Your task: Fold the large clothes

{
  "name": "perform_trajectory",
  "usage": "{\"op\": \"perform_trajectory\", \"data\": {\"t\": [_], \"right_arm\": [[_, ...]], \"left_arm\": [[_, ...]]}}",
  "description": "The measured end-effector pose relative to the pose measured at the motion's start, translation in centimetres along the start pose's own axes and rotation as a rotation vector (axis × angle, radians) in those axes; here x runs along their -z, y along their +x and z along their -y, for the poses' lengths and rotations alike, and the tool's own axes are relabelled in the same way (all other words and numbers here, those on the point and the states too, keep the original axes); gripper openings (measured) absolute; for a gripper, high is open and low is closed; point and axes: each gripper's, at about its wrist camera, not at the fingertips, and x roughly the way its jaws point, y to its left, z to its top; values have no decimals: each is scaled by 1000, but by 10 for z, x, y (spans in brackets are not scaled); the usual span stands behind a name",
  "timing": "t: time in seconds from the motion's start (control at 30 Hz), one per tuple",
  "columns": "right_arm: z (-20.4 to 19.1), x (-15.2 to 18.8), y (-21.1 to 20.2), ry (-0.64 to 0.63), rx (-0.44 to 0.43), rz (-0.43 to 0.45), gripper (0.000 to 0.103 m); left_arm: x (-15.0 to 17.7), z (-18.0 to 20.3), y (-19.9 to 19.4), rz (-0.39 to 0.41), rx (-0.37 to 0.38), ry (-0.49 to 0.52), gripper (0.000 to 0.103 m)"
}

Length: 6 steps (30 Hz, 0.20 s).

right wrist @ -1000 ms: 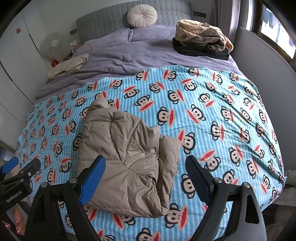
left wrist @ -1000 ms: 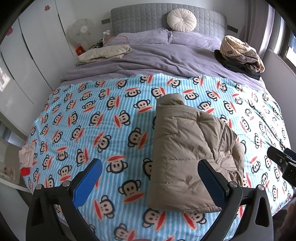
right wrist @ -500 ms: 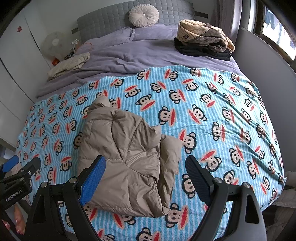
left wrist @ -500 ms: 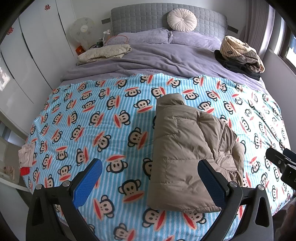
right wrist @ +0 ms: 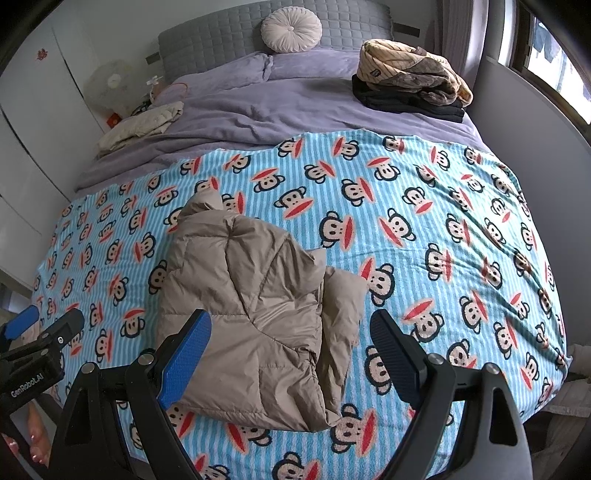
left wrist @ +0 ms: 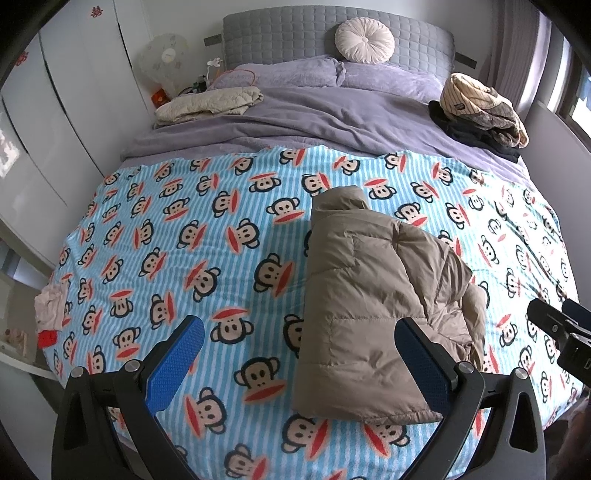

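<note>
1. The jacket [left wrist: 373, 295], a tan puffer, lies folded into a long bundle on the monkey-print blanket [left wrist: 184, 236] at the foot half of the bed [right wrist: 258, 107]. It sits near the bed's near edge, roughly central across it.

2. Long axis: runs from the near edge toward the headboard [left wrist: 295, 33]. The narrow rolled end, apparently the collar or hood, points to the headboard; the broad end faces the grippers. A looser flap or sleeve bulges along its right side.

3. Left hand-held gripper [left wrist: 295, 363]: jaws released and wide apart, nothing between the pads. It hangs over the near edge; the bundle lies ahead and to its right, the right finger overlapping the bundle's near corner in view. Contact cannot be confirmed.

4. Right hand-held gripper [right wrist: 291, 354]: jaws released and wide, nothing clasped. The bundle's near end lies directly ahead, framed between its fingers. Judged the nearer and better aligned of the two.

5. Judgement: the fold looks largely done. Any further move, whether tucking the right-hand flap or lifting the bundle, would best approach from the broad near end.

6. Surroundings: a cream garment [left wrist: 207, 105] lies at the bed's far left, a pile of clothes [right wrist: 410, 81] at its far right, both well apart from the jacket.
</note>
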Motion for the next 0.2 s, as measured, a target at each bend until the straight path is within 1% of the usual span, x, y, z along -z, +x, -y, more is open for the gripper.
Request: {"op": "perform_trajectory", "data": {"t": [0.1, 0.2], "right_arm": [[0, 0, 0, -1, 0, -1, 90], [1, -1, 0, 1, 0, -1, 90]], "left_arm": [[0, 1, -2, 11, -1, 11, 103], [-2, 0, -1, 3, 2, 11, 103]]}}
